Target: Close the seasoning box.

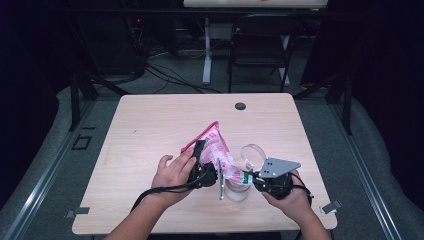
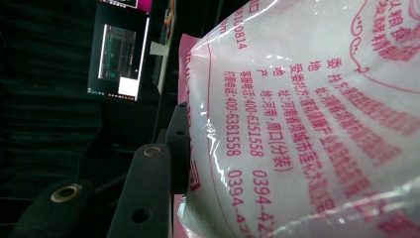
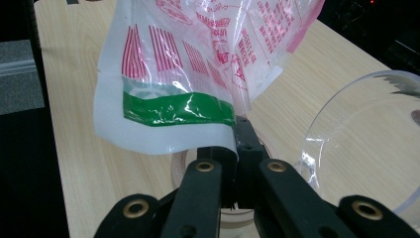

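The worktop (image 1: 150, 130) is pale wood with a small dark round grommet (image 1: 240, 106) near its far edge; beyond it stand a dark folding chair (image 1: 260, 47) and a white desk leg (image 1: 206, 50) on grey floor. Near the front middle of the worktop, both hands hold a plastic bag (image 1: 216, 147) with pink print and a pink edge, lifted and tilted so its upper end points away and to the left while its lower end dips toward a clear jar (image 1: 237, 189) standing between the two tools. The left hand (image 1: 172, 175) holds the left tool (image 1: 200, 150) against the bag's upper part; in the left gripper view the bag (image 2: 307, 124), full of something white and printed with pink characters and phone numbers, presses against the black jaws, and the tool appears clamped on it, though the far jaw is hidden behind the plastic. The right hand (image 1: 290, 197) holds the right tool (image 1: 248, 176), topped by a grey plate, at the bag's lower end; in the right gripper view its jaws are closed together on the bag's bottom corner (image 3: 163, 114), just below a green band (image 3: 178, 110), right over the jar's mouth (image 3: 181, 163). A clear round lid (image 1: 253, 154) stands on edge just beside the jar, behind the right tool, and looms at the right of the right gripper view (image 3: 366, 144).
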